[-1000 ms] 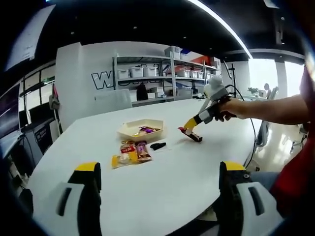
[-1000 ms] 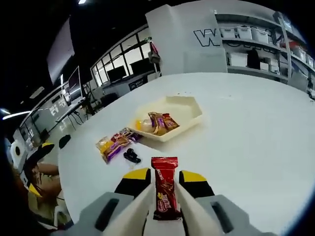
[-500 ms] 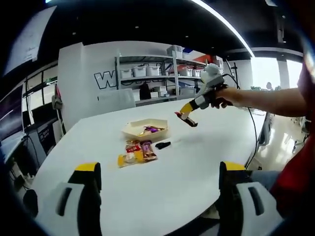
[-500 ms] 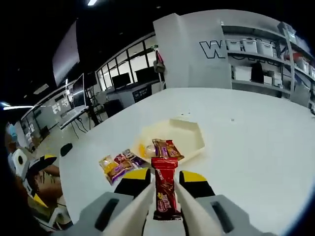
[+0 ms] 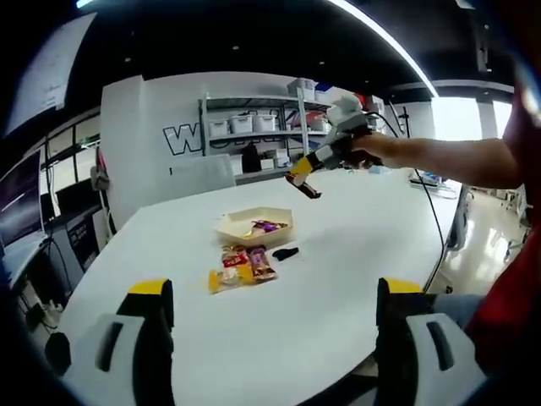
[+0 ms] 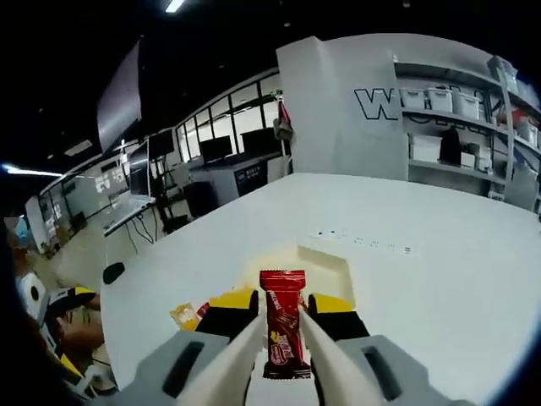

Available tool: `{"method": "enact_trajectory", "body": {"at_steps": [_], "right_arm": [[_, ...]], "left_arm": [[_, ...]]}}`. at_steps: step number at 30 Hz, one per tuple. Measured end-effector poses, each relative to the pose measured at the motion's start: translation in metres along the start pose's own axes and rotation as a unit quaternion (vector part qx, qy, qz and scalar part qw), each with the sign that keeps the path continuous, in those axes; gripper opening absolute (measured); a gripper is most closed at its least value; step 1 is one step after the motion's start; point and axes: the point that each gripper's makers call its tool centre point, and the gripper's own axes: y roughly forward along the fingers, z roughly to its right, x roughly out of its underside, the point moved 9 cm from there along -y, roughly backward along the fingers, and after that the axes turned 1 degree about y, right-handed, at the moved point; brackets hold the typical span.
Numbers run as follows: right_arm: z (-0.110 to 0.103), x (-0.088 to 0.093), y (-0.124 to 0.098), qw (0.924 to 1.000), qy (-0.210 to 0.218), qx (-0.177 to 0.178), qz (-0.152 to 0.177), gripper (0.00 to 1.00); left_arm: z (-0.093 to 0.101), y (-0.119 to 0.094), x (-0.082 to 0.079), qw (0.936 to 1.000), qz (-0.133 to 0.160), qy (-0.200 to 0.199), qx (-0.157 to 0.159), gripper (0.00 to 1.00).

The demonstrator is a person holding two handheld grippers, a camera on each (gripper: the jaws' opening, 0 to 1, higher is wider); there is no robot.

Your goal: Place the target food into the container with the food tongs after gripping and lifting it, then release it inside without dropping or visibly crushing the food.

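Left gripper view, own gripper: the left gripper (image 5: pixel 269 326) sits low over the near edge of the white table (image 5: pixel 338 254), its yellow-tipped jaws spread wide with nothing between them.
Left gripper view, arm: a person's hand (image 5: pixel 369 148) reaches in from the right, arm stretched out, holding the right gripper (image 5: pixel 303 179) raised above the table, tilted down to the left.
Left gripper view, food: a red snack bar (image 5: pixel 306 188) is pinched at its tip, hanging in the air above and just right of the cream container (image 5: pixel 232 231).
Left gripper view, table: loose snack packets (image 5: pixel 241 265) and a small black object (image 5: pixel 285 252) lie near the tray.
Right gripper view, own gripper: jaws pressed onto the bar (image 6: pixel 283 332), which stands upright between them, glossy wrapper uncrushed.
Right gripper view, container: directly beyond the bar's top, partly hidden.
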Motion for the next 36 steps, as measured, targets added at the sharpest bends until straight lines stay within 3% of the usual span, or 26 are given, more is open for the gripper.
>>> {"method": "enact_trajectory", "body": {"at_steps": [18,23,29,36], "right_arm": [[0.003,-0.035,0.040,0.9997,-0.011,-0.016,0.017,0.18],[0.005,-0.040,0.044,0.9995,-0.010,-0.019,0.022,0.18],[0.007,-0.050,0.046,0.9978,-0.022,-0.028,0.055,0.24],[0.006,-0.050,0.046,0.9975,-0.034,-0.026,0.056,0.24]], "left_arm": [[-0.010,-0.001,-0.003,0.9998,-0.004,0.000,-0.020,0.98],[-0.011,0.000,-0.002,0.9997,-0.006,-0.002,-0.024,0.98],[-0.013,-0.001,-0.003,0.9996,-0.006,-0.001,-0.028,0.98],[-0.013,-0.002,0.000,0.9995,-0.009,-0.004,-0.031,0.98]]}}
